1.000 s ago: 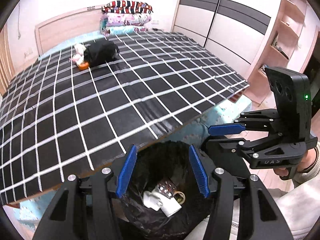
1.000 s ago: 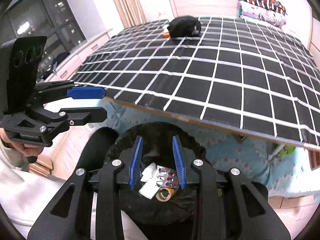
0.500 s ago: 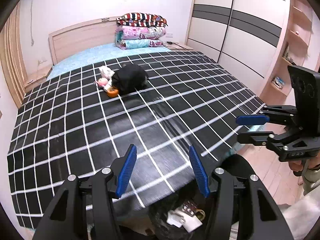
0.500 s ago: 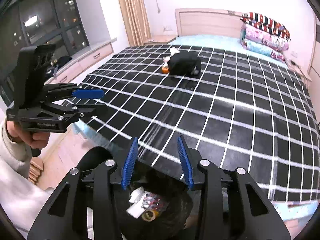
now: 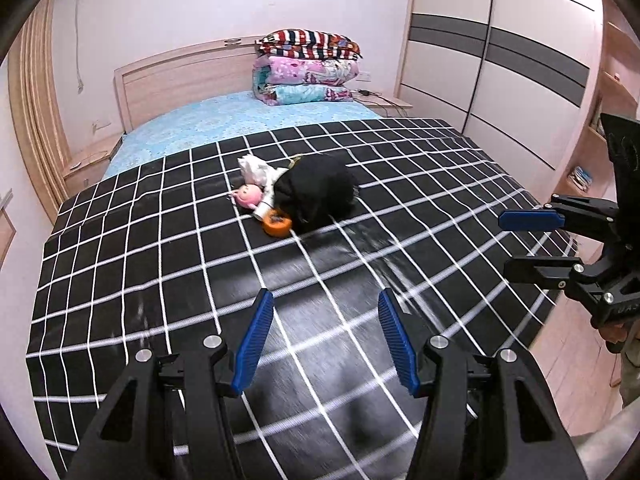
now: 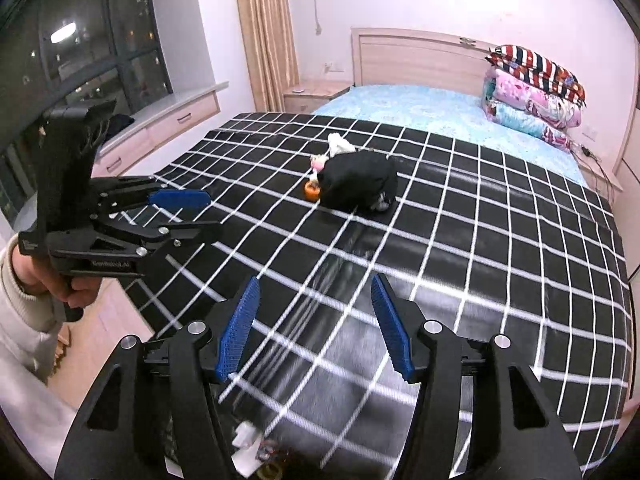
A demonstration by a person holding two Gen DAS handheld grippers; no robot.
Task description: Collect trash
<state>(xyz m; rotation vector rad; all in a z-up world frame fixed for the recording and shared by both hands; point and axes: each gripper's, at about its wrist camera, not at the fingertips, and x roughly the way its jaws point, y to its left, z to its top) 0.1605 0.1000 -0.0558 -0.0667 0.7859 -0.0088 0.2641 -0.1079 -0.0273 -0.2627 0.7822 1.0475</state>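
Still mid-bed (image 5: pixel 168 264): crumpled tissue (image 5: pixel 256 168), light, soft — pinch anywhere. Orange cup (image 5: pixel 277 225), stiff — take by rim. Left hand-held gripper (image 5: pixel 326 338) released, empty; right hand-held gripper (image 6: pixel 314 326) just opening, empty.

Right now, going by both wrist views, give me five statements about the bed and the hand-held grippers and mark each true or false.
1. The left hand-held gripper holds a piece of trash. False: its jaws stand apart with nothing between them.
2. The right hand-held gripper is empty. True; its jaws have just been opening.
3. The orange item lies beside the black bundle on the checked cover. True.
4. The folded quilts are stacked at the foot of the bed. False: they sit at the headboard end.
5. The white crumpled item lies between the left hand-held gripper's fingers. False: it lies far off, beside the black bundle.
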